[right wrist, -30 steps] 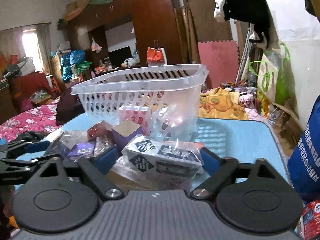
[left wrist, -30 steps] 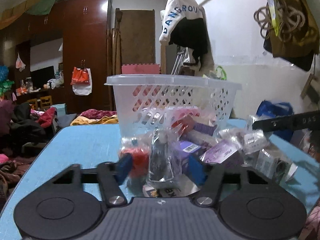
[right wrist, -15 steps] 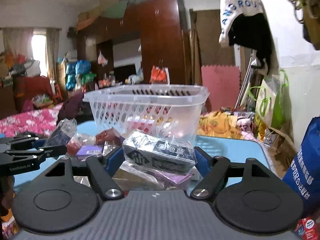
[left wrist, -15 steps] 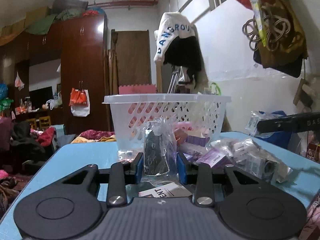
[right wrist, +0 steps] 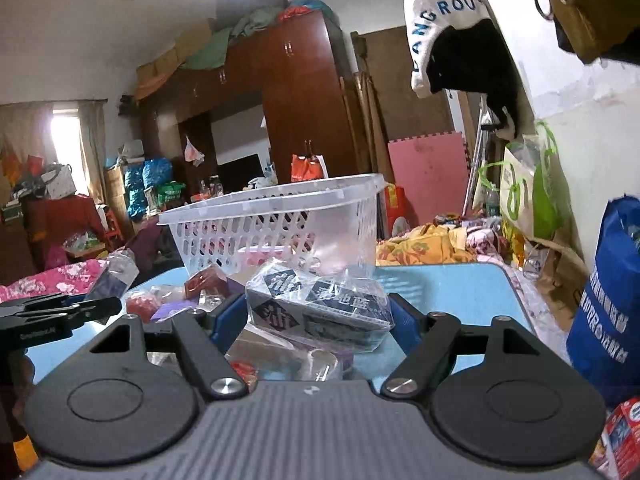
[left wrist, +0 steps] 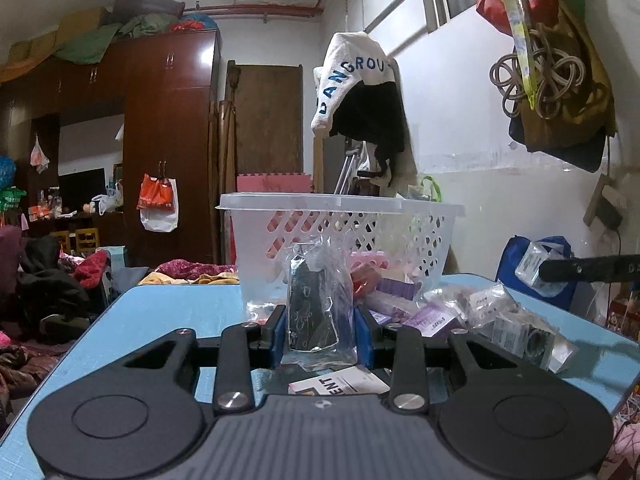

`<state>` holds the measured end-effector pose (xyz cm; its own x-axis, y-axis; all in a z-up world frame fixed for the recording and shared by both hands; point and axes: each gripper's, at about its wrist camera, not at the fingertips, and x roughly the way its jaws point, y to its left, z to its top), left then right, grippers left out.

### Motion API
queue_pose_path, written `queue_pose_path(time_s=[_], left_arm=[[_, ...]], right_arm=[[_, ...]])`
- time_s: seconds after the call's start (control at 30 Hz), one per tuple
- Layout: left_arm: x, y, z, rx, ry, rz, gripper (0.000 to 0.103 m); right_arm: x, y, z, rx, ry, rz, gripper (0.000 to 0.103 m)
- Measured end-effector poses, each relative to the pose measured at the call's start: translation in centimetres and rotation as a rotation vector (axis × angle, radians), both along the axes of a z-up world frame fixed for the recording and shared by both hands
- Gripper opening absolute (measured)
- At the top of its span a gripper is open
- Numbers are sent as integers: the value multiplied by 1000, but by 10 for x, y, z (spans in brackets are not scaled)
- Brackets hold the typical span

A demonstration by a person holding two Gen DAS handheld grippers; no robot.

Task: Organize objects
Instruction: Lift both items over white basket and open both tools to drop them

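My left gripper [left wrist: 320,336] is shut on a dark object in a clear plastic bag [left wrist: 318,304] and holds it above the blue table [left wrist: 168,320], in front of a clear plastic basket [left wrist: 340,232]. My right gripper [right wrist: 316,316] is shut on a black-and-white box wrapped in clear plastic [right wrist: 316,304], lifted above the pile of small packets [right wrist: 192,292]. The basket [right wrist: 280,224] stands just behind it. The left gripper shows at the left edge of the right wrist view [right wrist: 56,312].
More bagged packets and a purple box [left wrist: 472,316] lie on the table right of the basket. A printed card [left wrist: 340,384] lies below the left gripper. A blue bag [right wrist: 608,300] stands off the table's right side. A wall with hanging clothes [left wrist: 360,92] is behind.
Both grippers have closed on their items and lifted them from the pile. The view of each has risen, with the basket now lower and farther.
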<state>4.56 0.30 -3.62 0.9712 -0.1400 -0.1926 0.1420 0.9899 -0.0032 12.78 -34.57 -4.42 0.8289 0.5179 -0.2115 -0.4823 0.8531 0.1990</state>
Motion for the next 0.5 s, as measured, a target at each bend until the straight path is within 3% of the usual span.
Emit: queue_pose_path(time_s=[0.33, 0.5], left_arm=[[1, 6, 9, -44, -6, -23, 39], [20, 13, 46, -77, -24, -42, 39]], right_arm=[[-4, -2, 8, 5, -30, 31, 78], [9, 13, 46, -35, -89, 64, 78]])
